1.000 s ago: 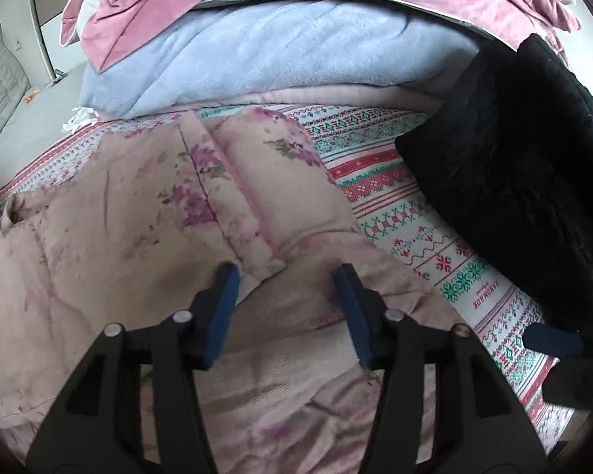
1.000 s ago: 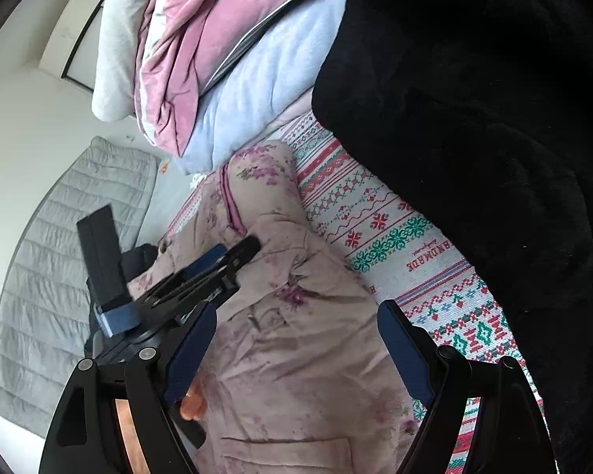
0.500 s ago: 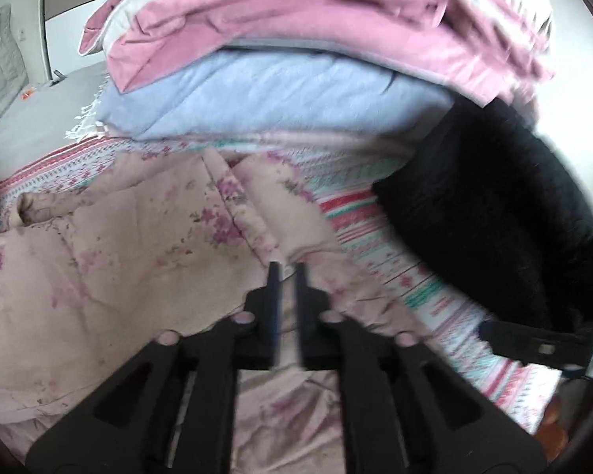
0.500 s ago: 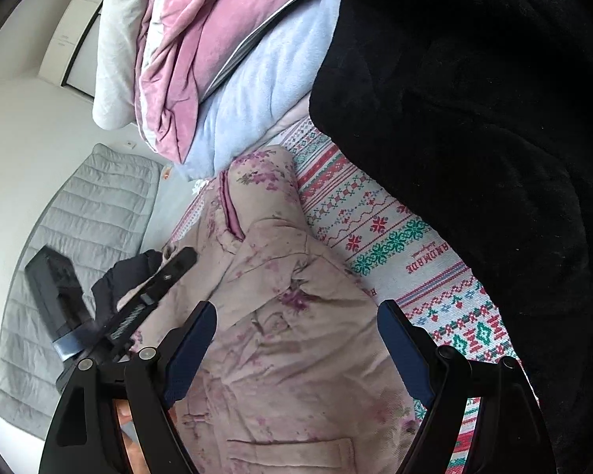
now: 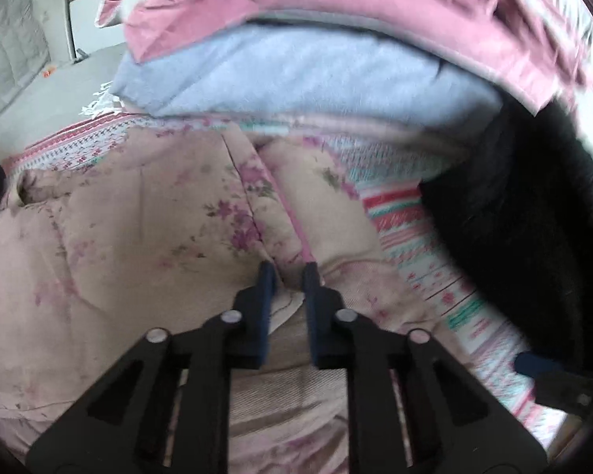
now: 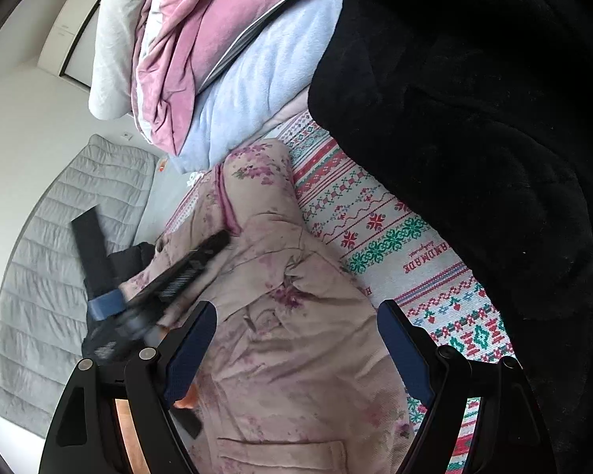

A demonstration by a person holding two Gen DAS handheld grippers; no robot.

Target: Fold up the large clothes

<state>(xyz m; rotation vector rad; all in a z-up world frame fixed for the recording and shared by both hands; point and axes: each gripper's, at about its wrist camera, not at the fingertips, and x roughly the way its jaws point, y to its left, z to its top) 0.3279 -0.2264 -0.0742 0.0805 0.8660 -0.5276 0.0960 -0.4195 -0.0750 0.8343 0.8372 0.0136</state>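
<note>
My left gripper (image 5: pixel 288 274) had just closed, its jaws narrow, pinching a fold of the quilted floral jacket (image 5: pixel 138 237) spread on the woven patterned blanket (image 6: pixel 379 229). My right gripper (image 6: pixel 292 339) hung wide over the jacket, gripping nothing. A fuzzy black coat (image 6: pixel 474 118) crowded the right edge.

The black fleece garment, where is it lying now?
The black fleece garment fills the right side of both wrist views, on the patterned blanket, right of the floral padded jacket and beside the stacked bedding.
</note>
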